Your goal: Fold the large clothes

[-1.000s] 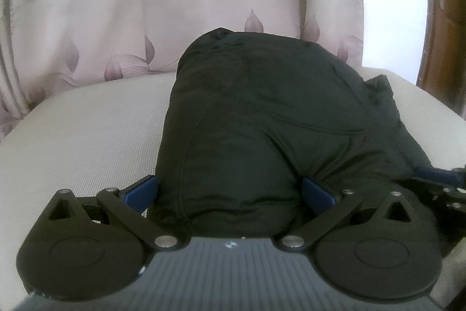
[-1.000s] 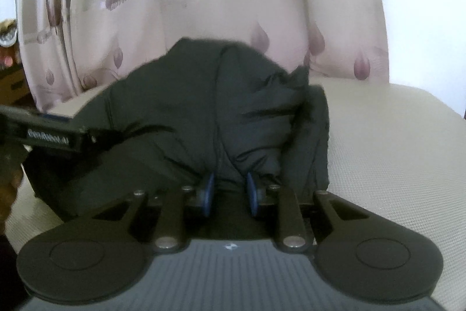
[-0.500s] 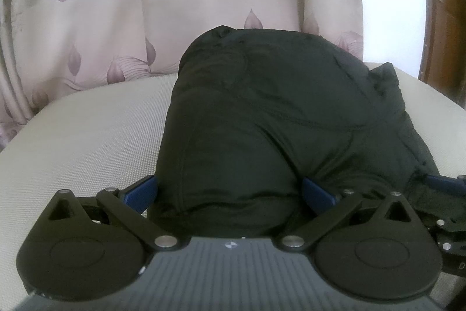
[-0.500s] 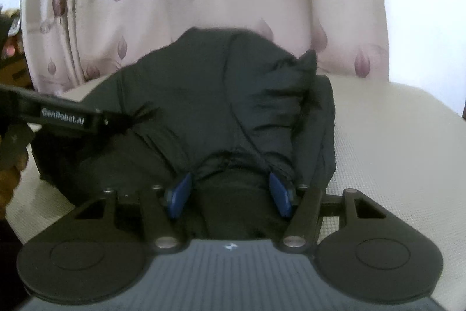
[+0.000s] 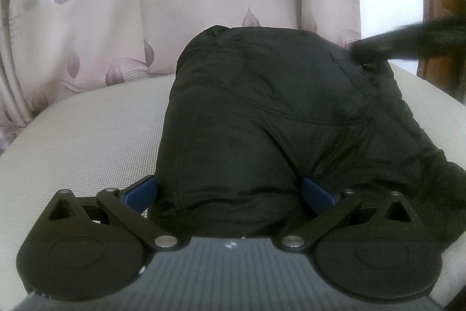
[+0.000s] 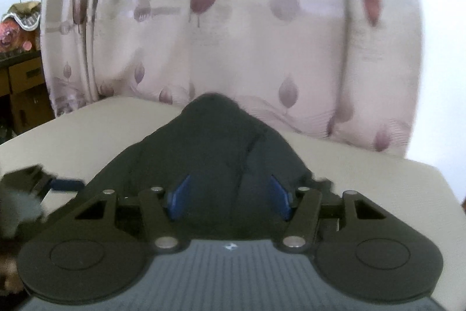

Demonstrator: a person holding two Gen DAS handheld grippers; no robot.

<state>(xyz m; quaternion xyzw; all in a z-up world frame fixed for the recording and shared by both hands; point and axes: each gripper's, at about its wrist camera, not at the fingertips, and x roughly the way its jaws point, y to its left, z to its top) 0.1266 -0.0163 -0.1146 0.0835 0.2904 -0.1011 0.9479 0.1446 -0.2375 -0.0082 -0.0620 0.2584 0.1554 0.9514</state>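
Note:
A black padded jacket (image 5: pixel 262 112) lies folded in a bundle on a beige cushioned surface (image 5: pixel 81 130). My left gripper (image 5: pixel 230 191) is open, its blue pads on either side of the bundle's near end. My right gripper (image 6: pixel 228 198) is open too, with the jacket (image 6: pixel 215 142) between and beyond its blue pads. In the left wrist view a blurred black shape (image 5: pixel 407 42) crosses the bundle's far right corner. The left gripper's blue tip (image 6: pixel 65 184) shows at the left of the right wrist view.
A pale curtain with purple leaf prints (image 5: pixel 174 5) hangs right behind the cushion. A wooden frame (image 5: pixel 442 5) stands at the right. Brown drawers with a cloth-covered object (image 6: pixel 20 54) stand at the far left of the right wrist view.
My right gripper opened from nearly shut on a jacket fold, then lifted and swung round. The left gripper stayed open around the bundle. A blurred black shape came in at the far right.

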